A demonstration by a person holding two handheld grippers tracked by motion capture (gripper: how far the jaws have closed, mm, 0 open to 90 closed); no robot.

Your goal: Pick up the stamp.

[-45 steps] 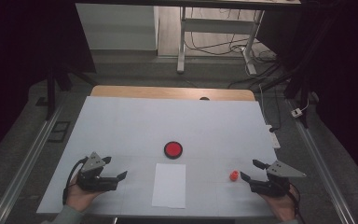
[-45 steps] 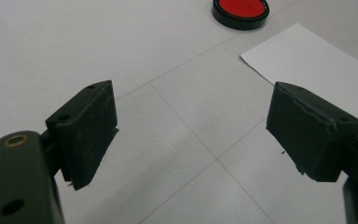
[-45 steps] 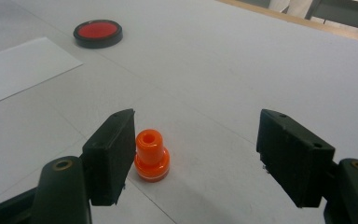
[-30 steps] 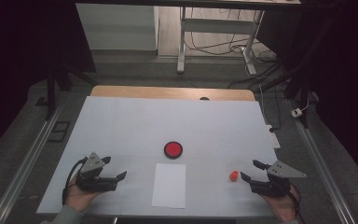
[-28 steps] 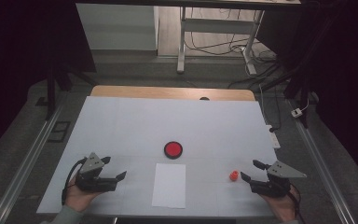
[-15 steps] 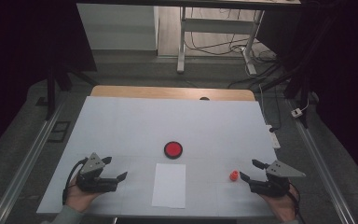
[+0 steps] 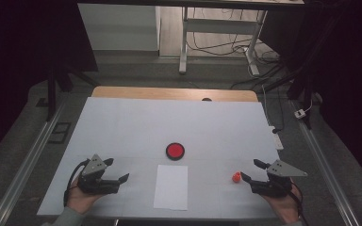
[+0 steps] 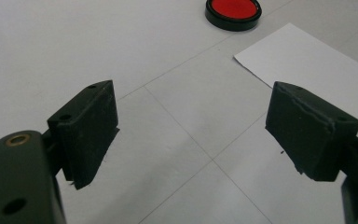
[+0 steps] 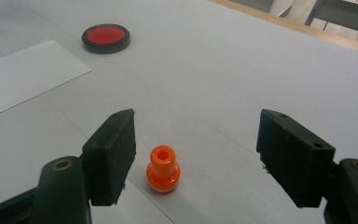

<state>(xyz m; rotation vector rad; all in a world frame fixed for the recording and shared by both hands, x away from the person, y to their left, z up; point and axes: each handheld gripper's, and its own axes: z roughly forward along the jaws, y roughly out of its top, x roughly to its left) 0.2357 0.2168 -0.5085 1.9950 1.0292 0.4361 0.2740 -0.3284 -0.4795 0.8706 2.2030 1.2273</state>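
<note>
so right gripper point(image 9: 196, 156) jaws spread around orange stamp point(image 9: 163, 170) to grab it; left gripper point(image 8: 193, 130) spread, idle beside paper point(image 8: 317, 70)

On the surface point(image 7: 122, 122) there is one red disc point(image 7: 175, 150) with a black rim, one white sheet point(image 7: 171, 186) of paper and one small orange peg point(image 7: 235, 177). There are two tongs: the left tongs point(image 7: 119, 171) and the right tongs point(image 7: 250, 171), each with two black jaws. Two hands hold them, one hand for each.
</note>
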